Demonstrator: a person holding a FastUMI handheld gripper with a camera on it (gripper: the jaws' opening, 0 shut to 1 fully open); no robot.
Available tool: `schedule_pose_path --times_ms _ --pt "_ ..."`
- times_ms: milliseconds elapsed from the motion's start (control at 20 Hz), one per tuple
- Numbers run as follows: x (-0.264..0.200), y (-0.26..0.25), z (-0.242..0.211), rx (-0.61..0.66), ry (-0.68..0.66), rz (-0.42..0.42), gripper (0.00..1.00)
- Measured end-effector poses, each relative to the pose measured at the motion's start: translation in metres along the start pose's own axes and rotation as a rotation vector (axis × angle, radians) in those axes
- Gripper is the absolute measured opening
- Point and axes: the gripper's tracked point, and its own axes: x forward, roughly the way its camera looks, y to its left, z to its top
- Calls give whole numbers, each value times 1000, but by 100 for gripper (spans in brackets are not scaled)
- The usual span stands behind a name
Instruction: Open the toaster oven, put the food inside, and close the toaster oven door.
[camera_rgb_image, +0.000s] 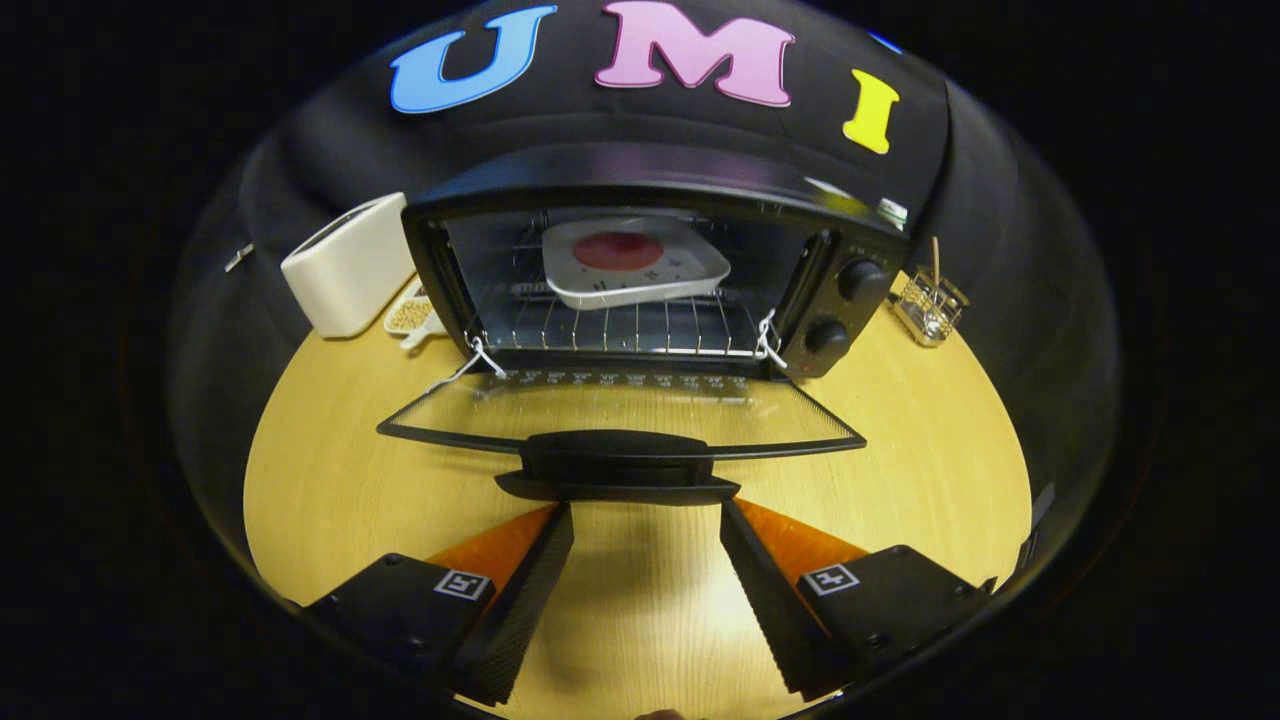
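Spread fingers (646, 510) just behind open door's handle (617, 465); plate (634, 262) inside oven (650, 270).

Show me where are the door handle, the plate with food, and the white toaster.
door handle (617, 458), gripper view, middle of its black bar
plate (690, 272), gripper view, bare white right part
white toaster (350, 270), gripper view, front side
gripper (645, 515), gripper view, open, just before the handle

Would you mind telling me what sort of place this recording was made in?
Probably a staged kitchen counter in a recording booth: a toaster oven with its door open and a plate of food on its rack, a white toaster beside it, on a wooden table. The open gripper sits just short of the door handle.
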Motion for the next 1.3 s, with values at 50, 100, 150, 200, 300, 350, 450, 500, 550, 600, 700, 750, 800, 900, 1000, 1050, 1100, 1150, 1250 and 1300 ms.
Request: schedule_pose_path --times_ms 50,100,150,200,300,350,450,500,550,600,700,750,800,900,1000,1050,1100,1150,1250,1300 --pt "-6 0 14 -7 -52 6 97" --pt "-12 1 29 -11 -103 20 97" --pt "-18 1 43 -11 -136 30 98" --pt "-30 -2 55 -11 -160 33 99" --pt "-59 -9 84 -1 -249 42 99" --pt "-82 -14 98 2 -306 47 99" --pt "-121 -18 123 11 -420 56 99" --pt "-136 -24 136 14 -477 52 99" --pt "-160 -30 148 13 -533 41 99" --pt "-184 -39 156 8 -585 27 99" --pt "-222 -58 166 -7 -685 6 99" --pt "-237 -66 170 -16 -726 -5 99" --pt "-255 -75 170 -26 -755 -21 98" --pt "-273 -107 169 -38 -791 -58 98" --pt "-286 -137 161 -33 -804 -90 98" --pt "-294 -149 155 -36 -807 -107 98" --pt "-301 -161 146 -42 -808 -127 98" --pt "-307 -174 137 -47 -803 -146 98" --pt "-320 -196 116 -34 -785 -171 98" --pt "-328 -207 108 -20 -779 -183 98"
